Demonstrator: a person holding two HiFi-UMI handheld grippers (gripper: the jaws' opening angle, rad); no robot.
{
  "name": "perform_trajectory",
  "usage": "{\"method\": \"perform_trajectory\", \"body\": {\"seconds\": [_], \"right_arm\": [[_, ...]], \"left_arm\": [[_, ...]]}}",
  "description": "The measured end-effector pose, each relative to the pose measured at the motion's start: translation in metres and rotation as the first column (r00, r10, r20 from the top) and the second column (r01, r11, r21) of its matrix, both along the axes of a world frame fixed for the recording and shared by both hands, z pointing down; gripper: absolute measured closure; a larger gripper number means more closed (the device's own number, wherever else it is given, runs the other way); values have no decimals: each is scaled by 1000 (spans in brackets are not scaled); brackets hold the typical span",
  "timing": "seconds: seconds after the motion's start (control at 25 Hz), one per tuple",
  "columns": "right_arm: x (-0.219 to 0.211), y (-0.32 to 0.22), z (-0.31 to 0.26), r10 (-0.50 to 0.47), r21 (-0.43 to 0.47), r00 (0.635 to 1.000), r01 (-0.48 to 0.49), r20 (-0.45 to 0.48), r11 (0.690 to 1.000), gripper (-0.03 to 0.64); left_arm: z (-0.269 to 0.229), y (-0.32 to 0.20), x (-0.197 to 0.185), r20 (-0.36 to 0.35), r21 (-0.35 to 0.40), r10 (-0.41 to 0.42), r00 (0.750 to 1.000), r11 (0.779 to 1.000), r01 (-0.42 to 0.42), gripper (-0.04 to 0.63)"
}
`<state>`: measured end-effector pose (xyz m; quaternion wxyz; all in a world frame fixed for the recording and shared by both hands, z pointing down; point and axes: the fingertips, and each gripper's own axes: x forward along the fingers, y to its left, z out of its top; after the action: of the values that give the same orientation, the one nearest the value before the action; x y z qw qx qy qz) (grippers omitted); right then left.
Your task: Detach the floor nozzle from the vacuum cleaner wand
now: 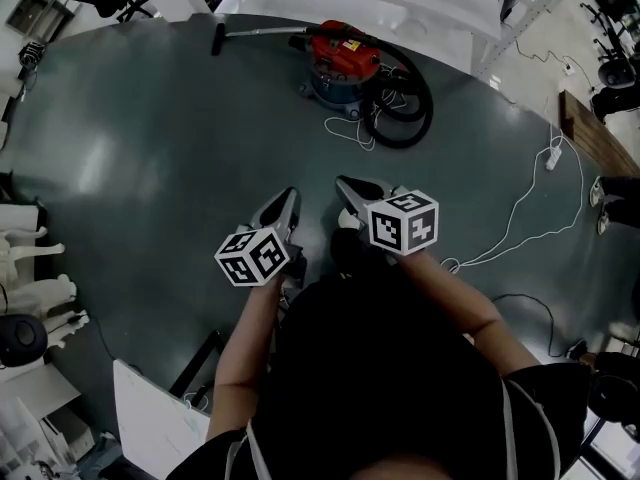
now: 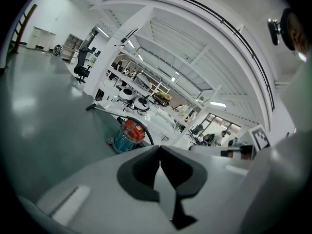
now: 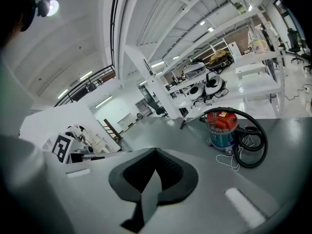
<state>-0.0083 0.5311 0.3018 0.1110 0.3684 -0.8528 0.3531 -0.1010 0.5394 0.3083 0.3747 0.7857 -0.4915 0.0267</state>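
Both claws are pressed together with nothing between them. The left claw (image 1: 291,198) and the right claw (image 1: 343,183) are side by side near the person and point at the far floor (image 1: 150,148). Well apart from them, at the far side, stands the red vacuum (image 1: 340,63), with a black hose (image 1: 408,113) coiled on its right. The wand (image 1: 265,30) lies leftward from it, with the nozzle (image 1: 218,38) on its left end. A white cable (image 1: 520,203) trails at the right.
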Motion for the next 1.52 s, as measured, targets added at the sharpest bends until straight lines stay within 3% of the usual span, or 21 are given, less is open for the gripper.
{"method": "perform_trajectory", "body": {"seconds": [0.36,0.76,1.08,1.36,1.52], "right_arm": [[-11,-108,7,-29,-14,999,29,-12,999,618],[-28,-184,23,15,-54,999,-17,-29,998,618],[-72,-259,26,133,-69,991,-135,-28,988,618],[-124,-307,37,209,-99,978,-210,-23,973,618],[-133,-324,40,242,-113,970,-244,-31,963,618]], "left_arm": [[5,-111,-8,18,-7,-11,1000,1000,11,585],[12,-193,-30,14,-3,41,999,999,-41,584],[23,-273,-71,38,-29,177,983,984,-176,584],[33,-332,-119,1,-73,277,961,958,-276,586],[38,-354,-127,-1,-82,323,946,943,-322,586]]}}
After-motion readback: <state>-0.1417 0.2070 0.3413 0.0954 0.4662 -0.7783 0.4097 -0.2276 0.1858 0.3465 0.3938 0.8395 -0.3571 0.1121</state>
